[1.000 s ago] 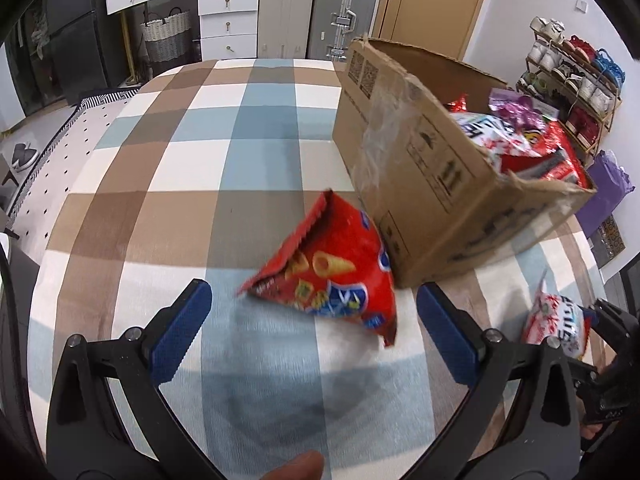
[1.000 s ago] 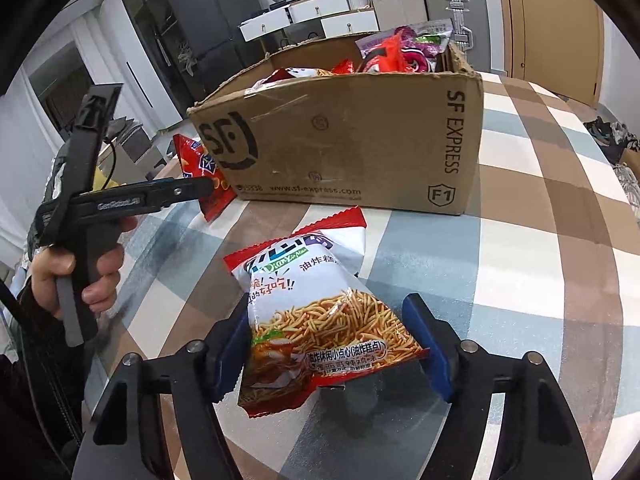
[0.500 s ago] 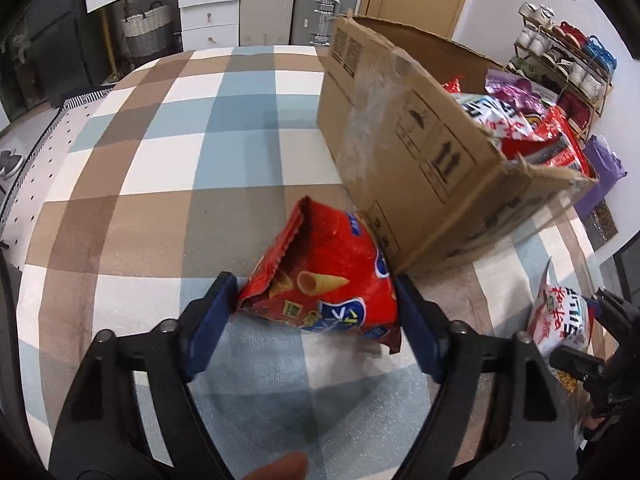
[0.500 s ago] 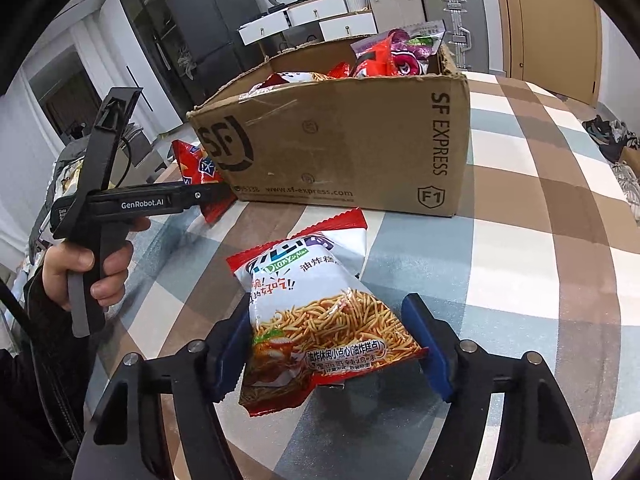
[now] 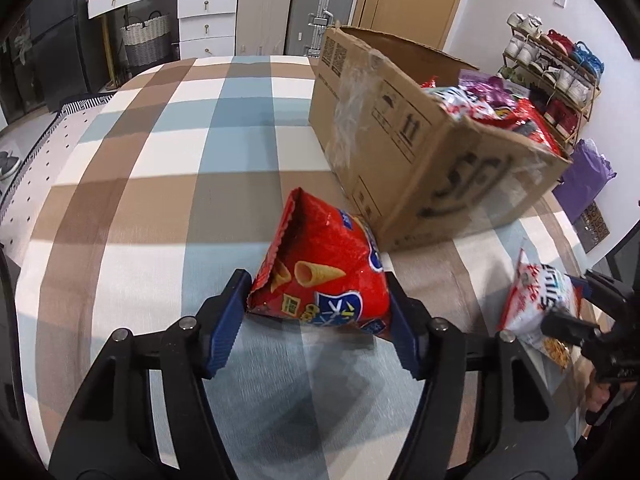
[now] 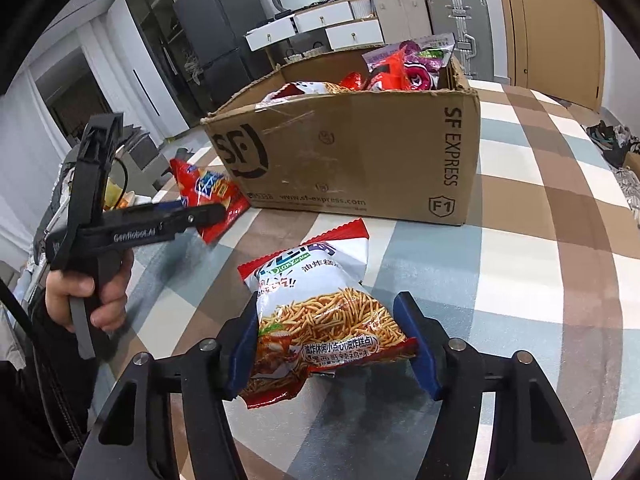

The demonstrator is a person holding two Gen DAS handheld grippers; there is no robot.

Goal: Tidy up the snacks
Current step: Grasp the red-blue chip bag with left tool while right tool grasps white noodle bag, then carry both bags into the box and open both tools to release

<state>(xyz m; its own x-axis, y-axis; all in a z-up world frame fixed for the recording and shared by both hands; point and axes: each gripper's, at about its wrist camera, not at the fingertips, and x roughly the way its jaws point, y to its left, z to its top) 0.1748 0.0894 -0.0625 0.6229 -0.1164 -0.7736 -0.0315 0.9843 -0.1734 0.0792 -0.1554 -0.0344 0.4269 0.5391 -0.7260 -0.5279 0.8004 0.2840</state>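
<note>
1. The lower edge of the red corn-cone snack bag (image 5: 324, 280) lies behind the blue pads (image 5: 224, 332) of the left gripper (image 5: 318, 326), so whether it rests on the checked cloth (image 5: 160, 184) is unclear.
2. The cardboard box (image 5: 404, 156) hides most of its snack packets (image 5: 492, 108); only their tops show.
3. In the left wrist view, the right gripper (image 5: 576, 308) is cut by the right edge and covers part of the white noodle-snack bag (image 5: 536, 300).
4. In the right wrist view, the left gripper's arm (image 6: 172, 220) crosses the red bag, hiding its middle.
5. The person's hand (image 6: 96, 296) is partly behind the handle; the sleeve runs off the frame.
6. The small print on both bags is too fine to read.
</note>
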